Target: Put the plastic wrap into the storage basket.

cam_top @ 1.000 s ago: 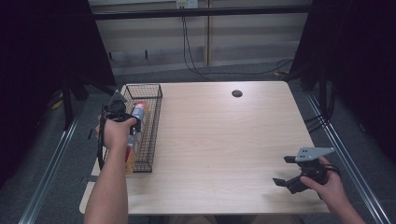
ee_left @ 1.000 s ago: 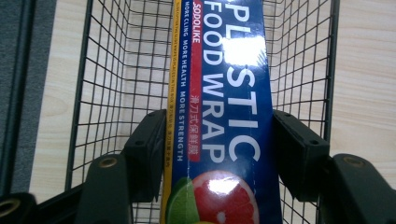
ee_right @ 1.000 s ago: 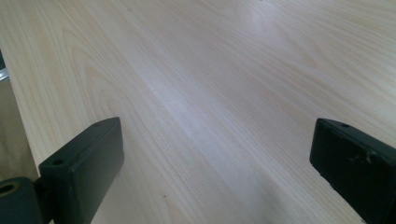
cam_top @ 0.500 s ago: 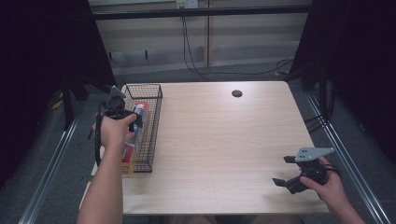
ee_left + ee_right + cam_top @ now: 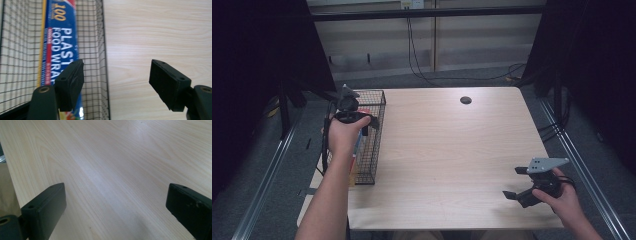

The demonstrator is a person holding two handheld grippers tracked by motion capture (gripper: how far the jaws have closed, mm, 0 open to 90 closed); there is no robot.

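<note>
L tongs (image 5: 116, 83) above wire basket (image 5: 373, 145) at surface's 9 o'clock edge: jaws just been opening, now apart, nothing btwn. Plastic wrap box (image 5: 60, 37) lies in basket, untouched. R tongs (image 5: 117, 210) wide apart, empty, over bare surface (image 5: 452, 150) at 4 o'clock.

both grippers are showing black bodies; right gripper (image 5: 523, 194) is wearing a grey three-cornered plate, left gripper (image 5: 353, 116) is trailing a black cable; forearms bare.

The blue box (image 5: 58, 42) lying in the wire basket (image 5: 100, 50) reads "100" and "PLAST… FOOD WRA…", partly hidden
</note>
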